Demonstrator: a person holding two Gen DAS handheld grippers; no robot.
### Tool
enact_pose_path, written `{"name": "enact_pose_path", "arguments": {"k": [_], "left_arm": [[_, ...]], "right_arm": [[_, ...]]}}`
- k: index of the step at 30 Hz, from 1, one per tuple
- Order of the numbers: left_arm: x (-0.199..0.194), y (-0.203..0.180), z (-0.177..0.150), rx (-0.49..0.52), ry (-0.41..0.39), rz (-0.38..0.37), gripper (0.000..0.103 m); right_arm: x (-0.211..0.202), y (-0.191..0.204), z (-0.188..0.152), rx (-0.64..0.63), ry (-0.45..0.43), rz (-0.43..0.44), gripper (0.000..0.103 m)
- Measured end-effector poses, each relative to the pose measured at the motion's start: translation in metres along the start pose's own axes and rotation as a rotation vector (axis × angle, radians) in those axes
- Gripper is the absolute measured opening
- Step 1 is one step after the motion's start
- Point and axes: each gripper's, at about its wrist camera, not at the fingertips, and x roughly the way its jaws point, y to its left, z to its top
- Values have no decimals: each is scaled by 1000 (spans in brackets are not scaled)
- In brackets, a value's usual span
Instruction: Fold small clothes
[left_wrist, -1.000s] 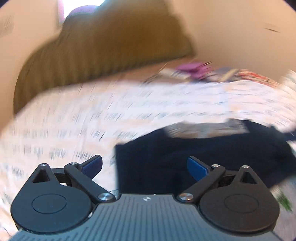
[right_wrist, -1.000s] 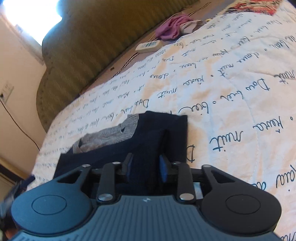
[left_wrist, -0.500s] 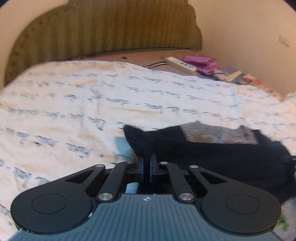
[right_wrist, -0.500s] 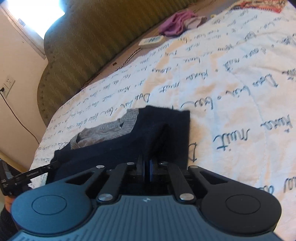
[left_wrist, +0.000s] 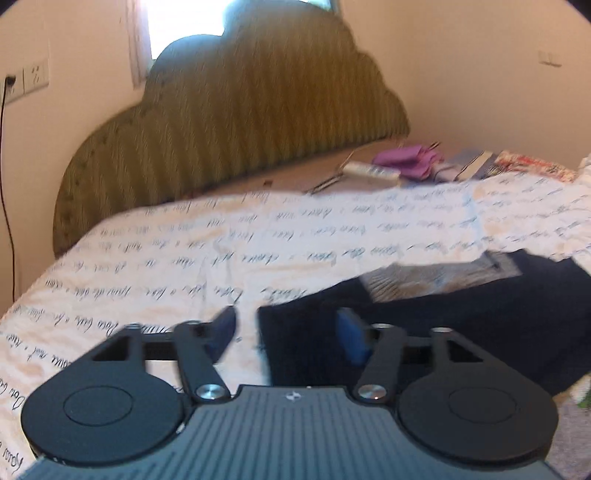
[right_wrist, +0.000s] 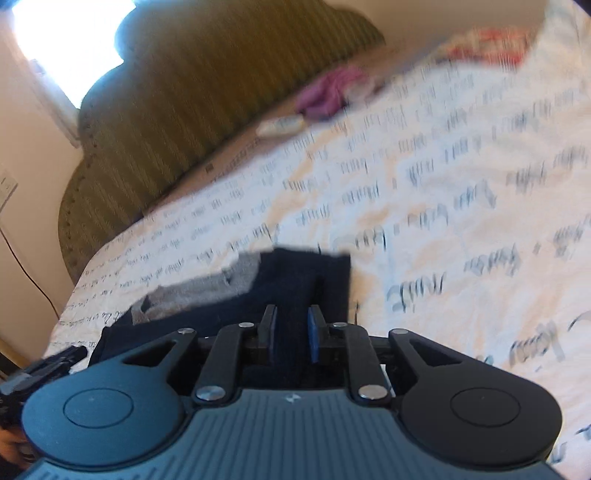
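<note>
A small dark navy garment (left_wrist: 461, 325) with a grey knit band (left_wrist: 424, 280) lies flat on the white bedspread with blue handwriting print (left_wrist: 221, 266). My left gripper (left_wrist: 286, 334) is open, and the garment's left edge lies between its blue pads. In the right wrist view the same garment (right_wrist: 295, 280) shows its grey band (right_wrist: 199, 291) to the left. My right gripper (right_wrist: 291, 334) is open a little above the garment's right end, holding nothing. The other gripper's tip (right_wrist: 48, 365) shows at the left edge.
An olive striped headboard (left_wrist: 236, 122) stands at the back. A purple cloth (left_wrist: 410, 160), a white remote (left_wrist: 369, 171) and patterned fabric (left_wrist: 532, 168) lie at the bed's far right. A wall socket with a cable (left_wrist: 11, 85) is on the left.
Half a second ago both grippers were shut on the navy garment's ends. Now both have opened and let it go. The garment lies flat on the bed.
</note>
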Motion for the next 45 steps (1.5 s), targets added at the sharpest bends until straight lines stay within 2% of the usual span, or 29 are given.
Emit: {"name": "enact_pose_path", "arguments": {"k": [2,4,6,7,9,12,14,16,17,18,20,21,23,24,28,30,35,37,39,42,45], "left_arm": [[-1,-24,-6,77,2,-39,77],[14,-44,-15,130,69,-61,72],[29,-50,-23,117,146,-70,69],[33,-48,-28,99,142,-69,71],[40,-43,-31,69,144,-59,80],[48,-30,-30,-3,178,-67,81],[44,-25,-26,-18,184,-68,79],[20,-17,-23,-48,174,-71,67],[3,-13,-23,-61,169,-93,65],[-19,-7,-25,-76,152,-123,67],[-68,6,-36,-114,96,-145,71],[-95,13,-45,-128,69,-148,77],[-142,30,-68,-163,28,-146,82],[-165,38,-82,-190,22,-149,83],[-224,55,-132,-294,95,-223,82],[-244,57,-148,-335,128,-264,82],[-272,49,-173,-293,187,-331,83],[-279,47,-182,-263,205,-289,80],[-286,56,-185,-271,192,-247,81],[-290,75,-190,-314,214,-145,83],[-286,84,-199,-331,297,-161,83]], "right_arm": [[2,18,-2,-89,-13,24,17],[23,31,-8,-147,68,13,18],[48,35,-20,-178,163,-9,18],[55,34,-28,-193,188,-27,17],[56,27,-38,-193,168,-5,17],[55,12,-39,-120,158,40,17],[53,13,-35,-89,169,31,17],[38,22,-32,-66,162,-9,18],[24,27,-33,-70,149,4,20],[7,33,-37,-82,133,34,20],[-33,40,-53,-97,110,86,27],[-52,40,-64,-92,109,113,36],[-89,39,-96,-75,135,166,63],[-107,38,-114,-71,156,181,66],[-160,29,-178,-6,235,213,66],[-180,26,-199,22,246,213,66],[-212,24,-227,44,255,215,65],[-223,21,-233,42,254,205,65],[-236,17,-233,50,239,193,65],[-259,5,-233,51,186,76,65],[-269,-14,-238,88,202,15,66]]}}
